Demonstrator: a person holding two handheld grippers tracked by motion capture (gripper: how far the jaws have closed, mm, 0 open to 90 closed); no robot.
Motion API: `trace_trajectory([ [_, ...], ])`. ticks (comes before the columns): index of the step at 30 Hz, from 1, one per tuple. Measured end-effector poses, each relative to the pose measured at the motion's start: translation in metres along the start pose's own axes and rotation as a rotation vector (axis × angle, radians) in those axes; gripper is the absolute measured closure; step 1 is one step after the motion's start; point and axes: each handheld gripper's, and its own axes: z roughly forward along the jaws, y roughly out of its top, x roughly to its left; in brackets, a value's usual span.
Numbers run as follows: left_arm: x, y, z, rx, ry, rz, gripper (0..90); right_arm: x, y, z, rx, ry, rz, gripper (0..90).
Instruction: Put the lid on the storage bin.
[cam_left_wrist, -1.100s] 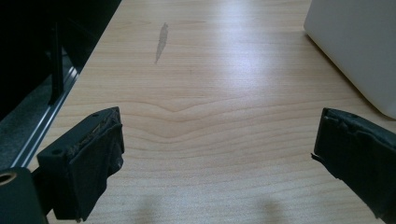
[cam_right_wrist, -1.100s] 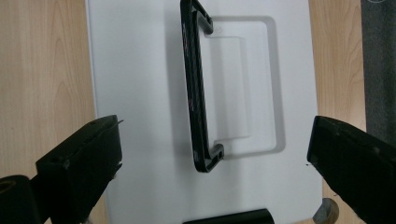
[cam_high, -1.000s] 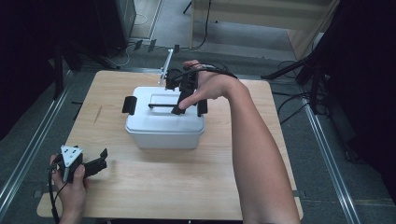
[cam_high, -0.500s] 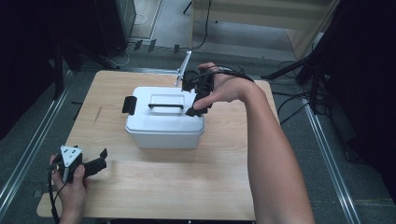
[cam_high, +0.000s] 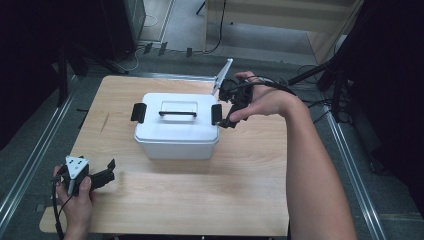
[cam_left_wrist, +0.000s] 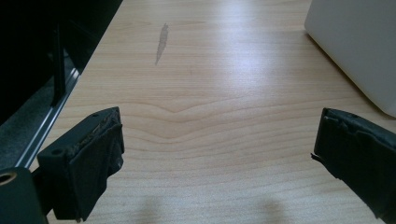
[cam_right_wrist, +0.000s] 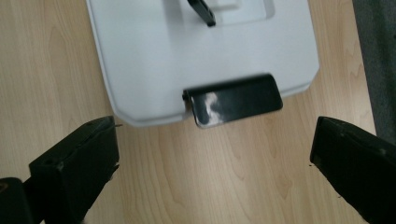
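While the left gripper is idling wide open at the table's near-left corner, the right gripper is hovering wide-jawed just beside the box's right-end latch, crosswise to the jaws.

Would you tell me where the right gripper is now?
In the high view, the right gripper hovers right of the white box, beside its right clasp.

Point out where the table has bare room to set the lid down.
The widest free patch is the near strip of the table, between the white box and the front edge, right of the left gripper. The far left corner is also bare. It is crowded at the box's right clip, where the right gripper hangs.
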Motion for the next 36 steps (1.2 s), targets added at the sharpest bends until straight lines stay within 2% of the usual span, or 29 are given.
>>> trace_trajectory([
  [5,0.0,0.0,0.0,-0.001,0.002,0.003,2.3,0.0,-0.021,-0.002,-0.004,-0.001,0.033,0.9],
  [12,0.0,0.0,0.0,-0.004,0.001,0.004,2.3,0.004,-0.049,-0.001,-0.004,-0.01,0.051,0.9],
  [25,-0.001,0.0,-0.001,-0.003,0.003,0.009,2.3,0.018,-0.105,0.004,-0.006,-0.018,0.113,0.9],
  [36,-0.001,-0.001,-0.001,-0.005,0.004,0.011,2.3,0.031,-0.135,0.009,-0.021,-0.033,0.138,0.9],
])
